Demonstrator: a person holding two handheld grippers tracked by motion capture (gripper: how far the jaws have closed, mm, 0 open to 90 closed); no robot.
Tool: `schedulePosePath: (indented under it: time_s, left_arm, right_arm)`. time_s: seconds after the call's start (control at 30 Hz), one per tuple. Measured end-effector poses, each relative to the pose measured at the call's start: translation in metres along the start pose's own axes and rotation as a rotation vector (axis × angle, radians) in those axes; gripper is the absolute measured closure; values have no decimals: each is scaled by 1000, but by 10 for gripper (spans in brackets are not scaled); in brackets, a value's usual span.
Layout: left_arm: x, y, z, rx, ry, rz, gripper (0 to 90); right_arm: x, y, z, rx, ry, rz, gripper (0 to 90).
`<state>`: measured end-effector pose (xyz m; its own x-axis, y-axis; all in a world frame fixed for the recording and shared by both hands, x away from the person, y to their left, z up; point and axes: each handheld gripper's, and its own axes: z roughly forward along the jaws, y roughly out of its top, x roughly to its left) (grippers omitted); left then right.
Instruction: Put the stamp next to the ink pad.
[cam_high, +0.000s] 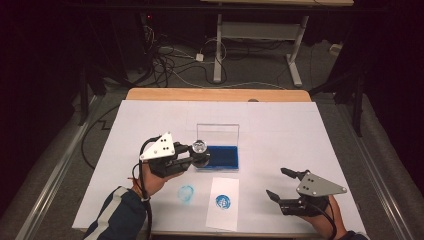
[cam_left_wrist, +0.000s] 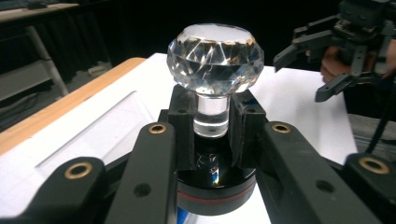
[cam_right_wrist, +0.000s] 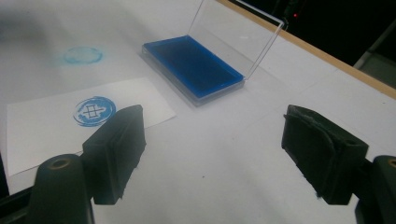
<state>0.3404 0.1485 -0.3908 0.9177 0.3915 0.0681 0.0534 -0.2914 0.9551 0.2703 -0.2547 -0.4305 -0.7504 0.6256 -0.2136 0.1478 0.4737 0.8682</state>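
Dark floor and loose cables ring a wooden tabletop (cam_high: 150, 94) covered by a white sheet. Near its middle the stamp (cam_high: 199, 149) hangs in the left gripper (cam_high: 196, 157), just at the 9 o'clock edge of the ink pad (cam_high: 222, 156). From the left gripper view the stamp (cam_left_wrist: 215, 58) has a faceted clear knob like cut crystal, a short clear neck, and a round black base with a thin red line. The jaws are clenched on that neck, just under the knob. I judge it rigid and fairly weighty for its size, slick on the glassy parts and liable to chip if dropped; the narrow neck is the sound place to take it, since the knob above and base below stop it sliding through.

The ink pad (cam_right_wrist: 194, 65) is a shallow rectangular tray of deep blue felt with a clear hinged lid standing upright at its 12 o'clock side. At 6 o'clock of the ink pad lies a white card (cam_high: 223, 202) bearing a round blue crest print; at 9 o'clock of the card a fainter blue ring (cam_high: 186, 192) marks the sheet itself.

Well apart, toward 4 o'clock, the right gripper (cam_high: 279, 184) rests released, its padded black jaws wide with nothing between them
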Motion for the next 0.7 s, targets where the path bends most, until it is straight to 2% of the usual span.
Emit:
schedulePosePath:
  time_s: [0.27, 0.4, 0.7]
  left_arm:
    - [5, -2, -8, 5, 43, 0, 721]
    - [9, -3, -9, 7, 64, 0, 721]
    - [16, -7, -11, 18, 90, -12, 721]
  right_arm:
    - [2, 0, -2, -8, 4, -14, 217]
    - [3, -3, -2, 6, 5, -22, 217]
    - [5, -4, -4, 2, 5, -23, 217]
